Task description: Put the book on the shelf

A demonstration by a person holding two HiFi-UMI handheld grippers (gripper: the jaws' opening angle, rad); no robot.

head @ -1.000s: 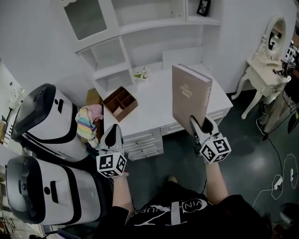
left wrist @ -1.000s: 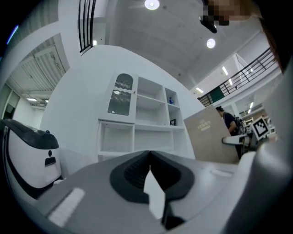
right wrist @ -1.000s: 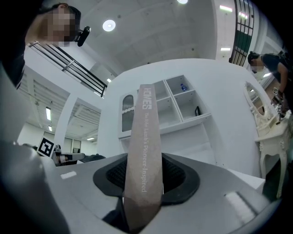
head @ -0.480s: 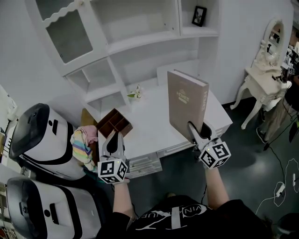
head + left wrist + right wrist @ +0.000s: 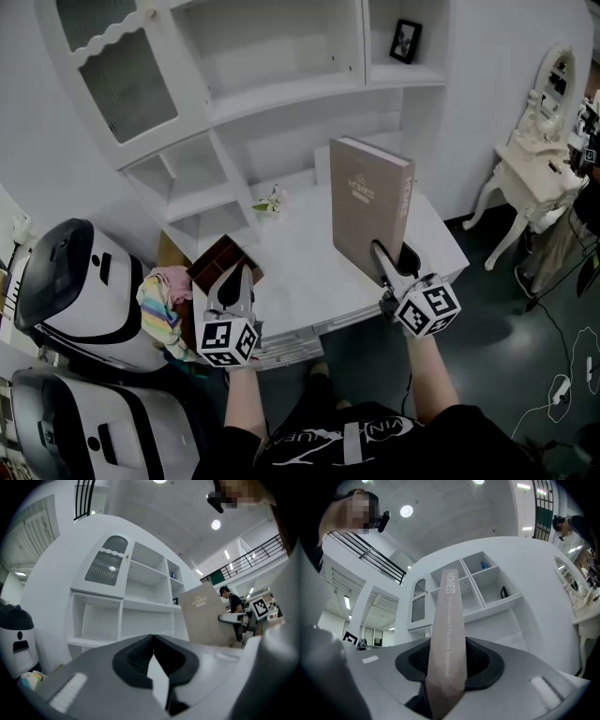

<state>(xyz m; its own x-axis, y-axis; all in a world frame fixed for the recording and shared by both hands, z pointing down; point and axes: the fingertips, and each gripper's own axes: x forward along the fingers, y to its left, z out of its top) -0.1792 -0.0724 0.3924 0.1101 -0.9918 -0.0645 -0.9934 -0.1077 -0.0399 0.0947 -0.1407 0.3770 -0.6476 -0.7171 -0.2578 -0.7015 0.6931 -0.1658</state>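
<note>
A large tan hardcover book (image 5: 367, 208) stands upright in the air above the white desk (image 5: 300, 253), with my right gripper (image 5: 392, 263) shut on its lower edge. In the right gripper view its spine (image 5: 447, 634) rises between the jaws toward the white shelf unit (image 5: 478, 590). My left gripper (image 5: 231, 291) hovers over the desk's front left edge, jaws together and holding nothing. In the left gripper view the book (image 5: 206, 618) shows at the right, before the shelf unit (image 5: 136, 606). The shelf compartments (image 5: 281, 56) above the desk are mostly bare.
A small framed picture (image 5: 405, 40) sits on the upper right shelf. On the desk are a little flower ornament (image 5: 270, 202) and a brown divided box (image 5: 217, 262). Two white machines (image 5: 66, 291) stand at the left, a white dressing table (image 5: 539, 159) at the right.
The view has tilted up, so more of the shelf unit shows. Both grippers and the book have come closer to the desk and shelves; the grip on the book is unchanged.
</note>
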